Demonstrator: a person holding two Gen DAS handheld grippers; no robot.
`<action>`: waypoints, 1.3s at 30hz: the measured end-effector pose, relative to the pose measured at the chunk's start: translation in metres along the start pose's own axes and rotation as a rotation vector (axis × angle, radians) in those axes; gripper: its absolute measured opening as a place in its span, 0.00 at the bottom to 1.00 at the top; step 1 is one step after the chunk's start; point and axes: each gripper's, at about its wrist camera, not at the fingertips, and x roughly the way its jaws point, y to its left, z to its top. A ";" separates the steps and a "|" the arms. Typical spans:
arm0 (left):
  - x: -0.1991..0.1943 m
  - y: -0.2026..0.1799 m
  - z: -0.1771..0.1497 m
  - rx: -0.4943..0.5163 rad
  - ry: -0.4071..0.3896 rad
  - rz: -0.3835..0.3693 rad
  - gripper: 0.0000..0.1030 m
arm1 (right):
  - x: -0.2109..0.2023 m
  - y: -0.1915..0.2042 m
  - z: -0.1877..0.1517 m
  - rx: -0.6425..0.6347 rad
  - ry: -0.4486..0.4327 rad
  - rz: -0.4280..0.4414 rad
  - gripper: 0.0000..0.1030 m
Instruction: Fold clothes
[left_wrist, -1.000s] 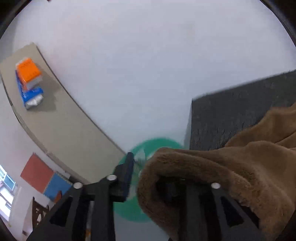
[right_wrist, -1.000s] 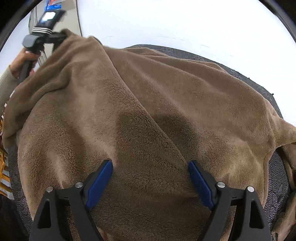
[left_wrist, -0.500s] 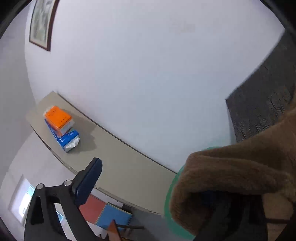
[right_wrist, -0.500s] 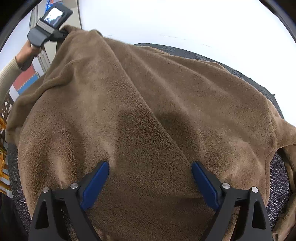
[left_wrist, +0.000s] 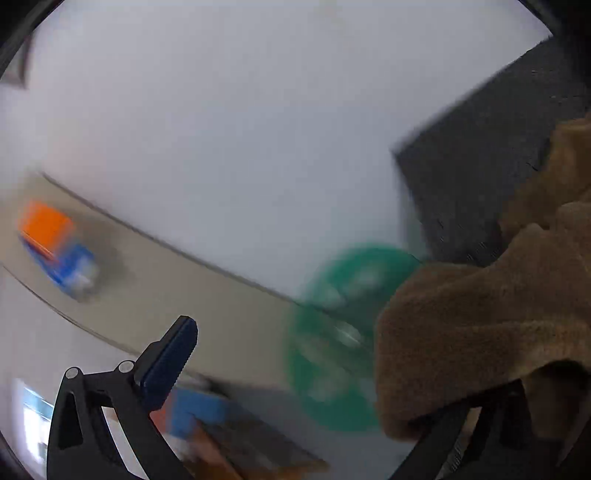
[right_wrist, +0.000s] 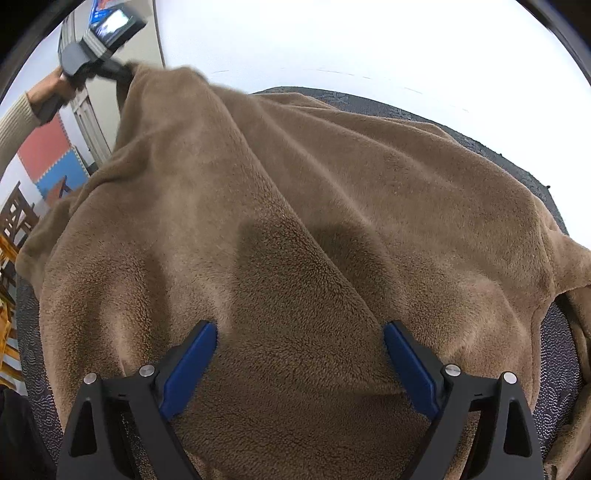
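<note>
Brown fleece garment (right_wrist: 295, 206) is spread over the dark surface (right_wrist: 546, 373) for folding. Left gripper (left_wrist: 332, 373) jaws just opened wide, a fold draped on one finger, unclamped. Right gripper (right_wrist: 299, 365) is held wide, pressing fleece flat, nothing gripped.

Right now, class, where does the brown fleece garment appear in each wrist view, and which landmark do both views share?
Left wrist: brown fleece garment at lower right, draped over the right finger of the left hand-held gripper.
Right wrist: it fills most of the picture.
Shared landmark: the dark patterned surface under it.
</note>
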 end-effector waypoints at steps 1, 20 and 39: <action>0.007 0.007 -0.011 -0.048 0.037 -0.070 1.00 | 0.000 0.000 0.001 -0.001 0.000 0.003 0.93; 0.043 0.012 -0.102 -0.555 0.191 -0.617 1.00 | -0.062 0.057 0.027 -0.163 -0.188 0.128 0.96; 0.051 0.004 -0.100 -0.583 0.127 -0.653 1.00 | -0.030 0.302 -0.013 -0.849 -0.192 0.106 0.48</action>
